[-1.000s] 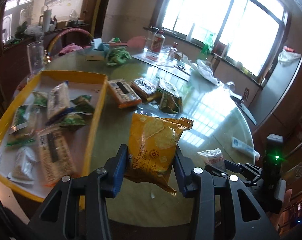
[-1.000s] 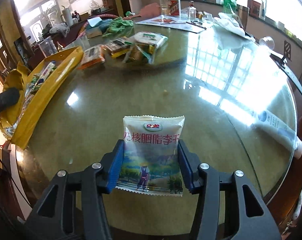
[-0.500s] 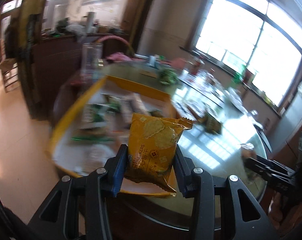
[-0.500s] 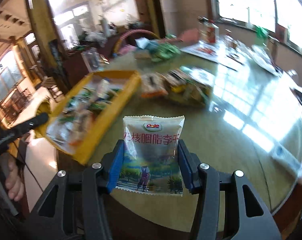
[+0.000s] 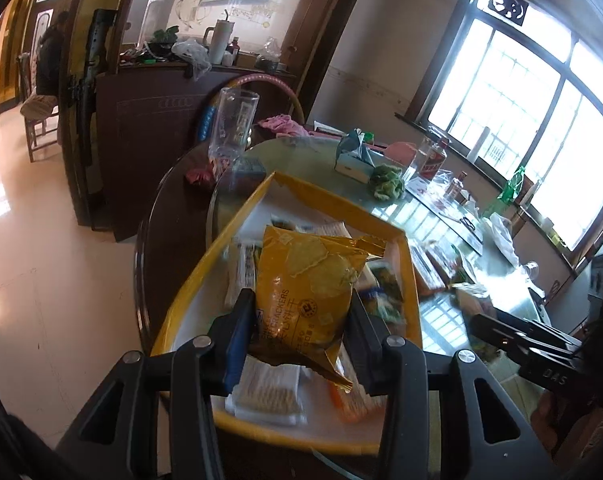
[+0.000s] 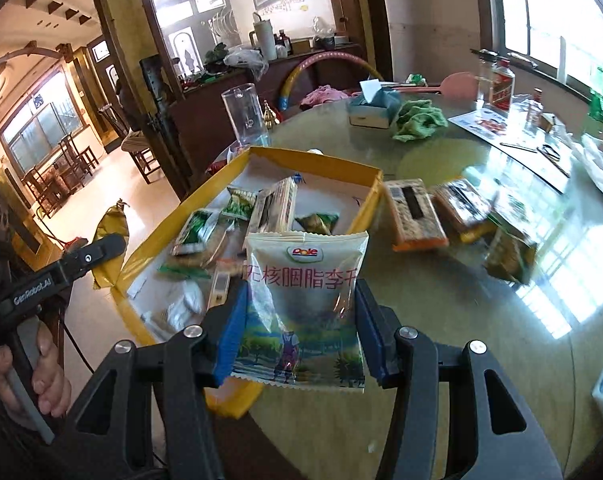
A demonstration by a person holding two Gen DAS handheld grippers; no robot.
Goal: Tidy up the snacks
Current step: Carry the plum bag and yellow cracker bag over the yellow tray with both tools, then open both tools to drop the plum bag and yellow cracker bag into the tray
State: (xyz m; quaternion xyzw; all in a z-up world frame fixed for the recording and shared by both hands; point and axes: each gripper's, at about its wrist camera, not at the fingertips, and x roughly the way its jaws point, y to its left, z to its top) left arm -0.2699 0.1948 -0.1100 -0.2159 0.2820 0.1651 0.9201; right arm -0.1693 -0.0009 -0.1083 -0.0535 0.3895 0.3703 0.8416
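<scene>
Snacks: yellow cracker packet (image 5: 307, 300) clamped in left tool (image 5: 301, 320) above yellow tray (image 5: 217, 248) | Dole plum pouch (image 6: 301, 304) clamped in right tool (image 6: 299, 328) beside tray's near corner | risk: pouch released there could land on rim or table (image 6: 441, 304); slick wrappers could slip.

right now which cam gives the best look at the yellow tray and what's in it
The right wrist view: the yellow tray lies open to the camera, with only its near corner hidden by the white Dole packet in the right gripper. In the left wrist view the yellow cracker packet in the left gripper blocks the tray's middle.
</scene>
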